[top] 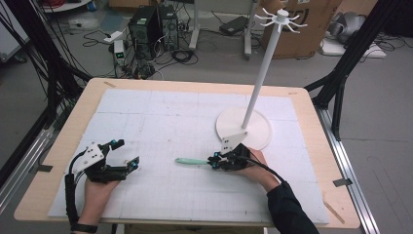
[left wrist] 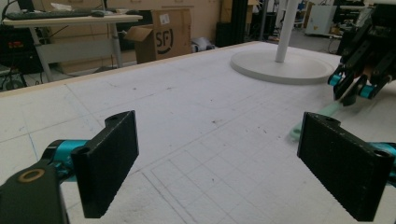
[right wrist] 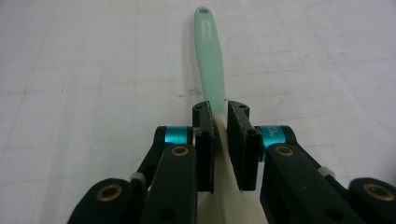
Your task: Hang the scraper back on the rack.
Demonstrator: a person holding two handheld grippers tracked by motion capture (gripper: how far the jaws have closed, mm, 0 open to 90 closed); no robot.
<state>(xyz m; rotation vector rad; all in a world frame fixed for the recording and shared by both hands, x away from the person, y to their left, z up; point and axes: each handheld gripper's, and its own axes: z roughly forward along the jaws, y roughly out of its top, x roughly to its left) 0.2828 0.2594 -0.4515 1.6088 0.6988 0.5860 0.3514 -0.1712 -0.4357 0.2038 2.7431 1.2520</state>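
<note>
A utensil with a mint-green handle [top: 191, 161] and a cream-coloured head lies on the white mat near the table's middle. In the right gripper view the handle [right wrist: 210, 51] runs straight away from me, with a small hole at its far tip. My right gripper [top: 215, 162] is shut on the utensil where green meets cream [right wrist: 219, 128]. My left gripper [top: 125, 153] rests open at the front left of the mat, its two black pads [left wrist: 109, 161] wide apart with nothing between them. In the left gripper view the right gripper [left wrist: 357, 86] and the green handle [left wrist: 327, 112] appear at the far right.
A white hanging stand with a round base [top: 243, 127], a tall pole [top: 261, 73] and hooked arms at the top [top: 281, 19] stands just behind my right gripper. The wooden table's edge [top: 58, 146] frames the white mat. Cables, computers and boxes lie on the floor beyond.
</note>
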